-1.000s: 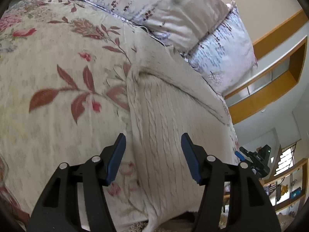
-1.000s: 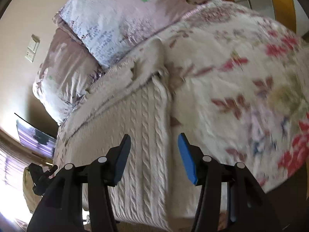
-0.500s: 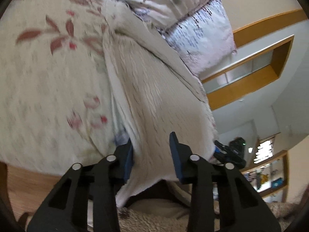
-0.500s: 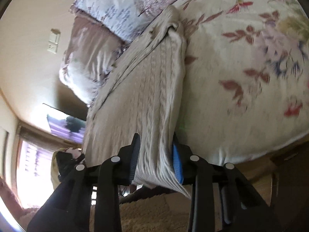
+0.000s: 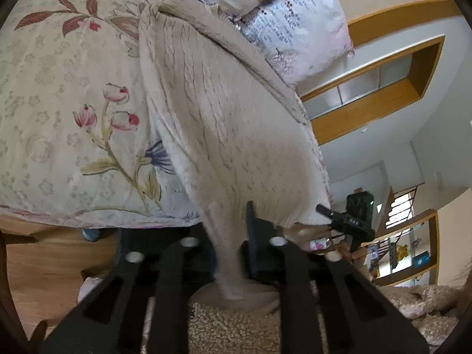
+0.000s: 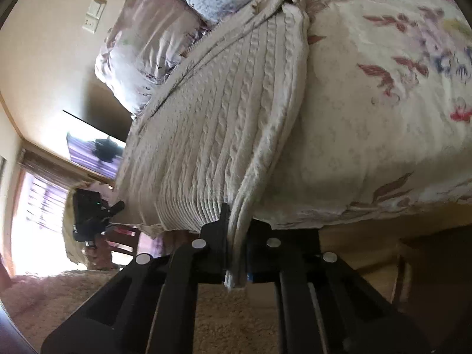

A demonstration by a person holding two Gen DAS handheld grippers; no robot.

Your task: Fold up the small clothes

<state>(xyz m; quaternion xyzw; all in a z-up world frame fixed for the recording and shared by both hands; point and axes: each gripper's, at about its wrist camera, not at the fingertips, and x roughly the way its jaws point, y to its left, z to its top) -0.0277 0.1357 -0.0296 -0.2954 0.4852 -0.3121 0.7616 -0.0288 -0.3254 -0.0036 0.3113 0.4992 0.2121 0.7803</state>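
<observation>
My left gripper (image 5: 228, 236) clamped on near-left corner of cream cable-knit sweater (image 5: 212, 112), knit bunched between fingers, hem hanging past them. My right gripper (image 6: 236, 247) pinching sweater's opposite near corner (image 6: 206, 135), folded edge squeezed tight between pads. Sweater lies spread on floral bedspread (image 5: 59, 103), near hem drooping over bed edge, far end reaching pillows (image 6: 165, 38). Shaggy beige rug (image 5: 233, 327) below me.
</observation>
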